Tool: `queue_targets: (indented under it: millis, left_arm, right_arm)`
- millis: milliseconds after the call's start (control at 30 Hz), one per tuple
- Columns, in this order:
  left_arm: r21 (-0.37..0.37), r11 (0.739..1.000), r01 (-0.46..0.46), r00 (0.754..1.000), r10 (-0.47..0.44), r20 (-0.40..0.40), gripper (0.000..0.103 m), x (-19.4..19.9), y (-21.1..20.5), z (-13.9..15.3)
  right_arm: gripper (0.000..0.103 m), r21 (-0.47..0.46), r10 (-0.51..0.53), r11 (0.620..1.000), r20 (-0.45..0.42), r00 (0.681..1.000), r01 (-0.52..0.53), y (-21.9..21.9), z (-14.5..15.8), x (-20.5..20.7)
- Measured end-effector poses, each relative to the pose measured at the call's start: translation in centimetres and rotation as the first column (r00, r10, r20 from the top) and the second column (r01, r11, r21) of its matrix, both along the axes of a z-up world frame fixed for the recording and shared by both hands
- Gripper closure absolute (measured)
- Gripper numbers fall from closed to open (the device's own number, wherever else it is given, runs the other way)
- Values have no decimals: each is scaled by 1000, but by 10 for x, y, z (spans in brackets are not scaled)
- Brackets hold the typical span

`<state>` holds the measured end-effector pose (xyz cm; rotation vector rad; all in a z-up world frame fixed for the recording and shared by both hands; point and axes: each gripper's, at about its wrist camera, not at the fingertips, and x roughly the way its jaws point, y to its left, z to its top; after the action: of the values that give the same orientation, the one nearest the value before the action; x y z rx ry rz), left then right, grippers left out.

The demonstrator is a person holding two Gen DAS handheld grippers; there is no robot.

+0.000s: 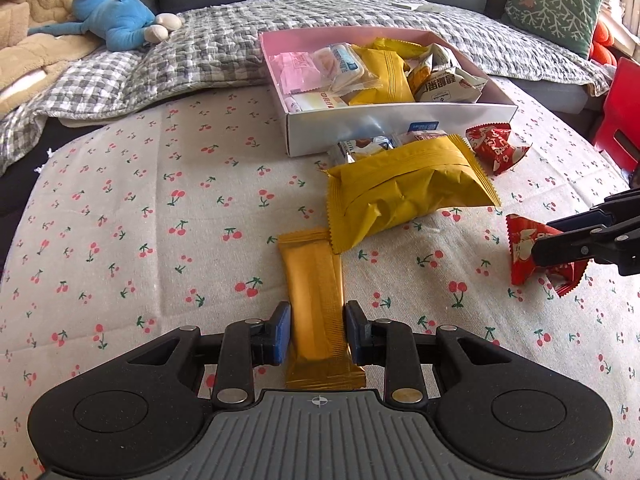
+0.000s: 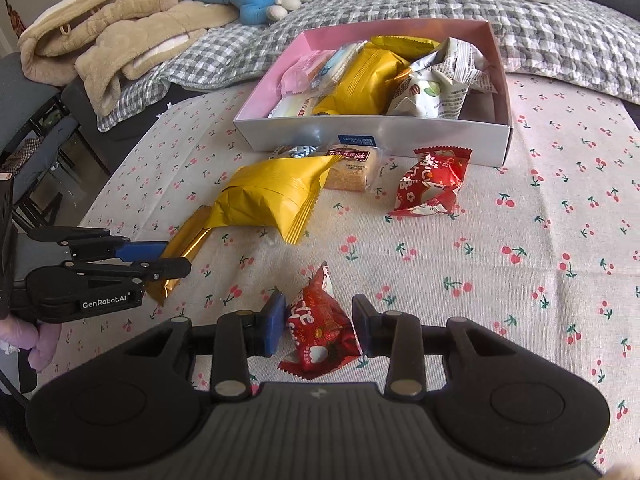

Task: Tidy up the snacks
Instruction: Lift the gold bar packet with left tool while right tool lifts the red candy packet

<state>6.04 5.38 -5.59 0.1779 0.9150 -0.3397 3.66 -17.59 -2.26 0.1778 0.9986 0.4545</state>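
Observation:
A pink-lined white box [image 1: 400,124] [image 2: 372,136] holds several snack packets. My left gripper [image 1: 316,332] is shut on a long gold bar packet [image 1: 316,280], which lies on the cherry-print cloth; it also shows in the right wrist view [image 2: 180,248]. My right gripper [image 2: 320,324] straddles a small red packet [image 2: 320,328] with small gaps at both pads; it also shows in the left wrist view [image 1: 524,248]. A big yellow bag [image 1: 404,188] [image 2: 272,196], a second red packet [image 1: 496,144] [image 2: 432,184] and a clear-wrapped cake [image 2: 352,168] lie in front of the box.
A grey checked quilt [image 1: 240,40] lies behind the box. A blue plush toy [image 1: 108,12] and a beige blanket [image 2: 120,20] sit at the back left. A green cushion [image 1: 556,4] and a red chair [image 1: 624,120] are at the right.

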Motion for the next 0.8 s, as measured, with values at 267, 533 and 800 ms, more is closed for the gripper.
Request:
queue_targets:
  millis: [267, 533, 800]
  left_arm:
    - [19, 1000, 8, 998, -9, 58, 69, -13, 9, -4]
    - [29, 999, -26, 991, 22, 130, 36, -16, 7, -11]
    - [-20, 999, -43, 994, 45, 102, 39, -12, 8, -12]
  right_arm:
    - [36, -146, 88, 986, 85, 992, -75, 11, -3, -17]
    - [26, -300, 174, 946, 156, 972, -122, 26, -8, -15]
    - [41, -310, 173, 944, 172, 970, -113, 30, -7, -4]
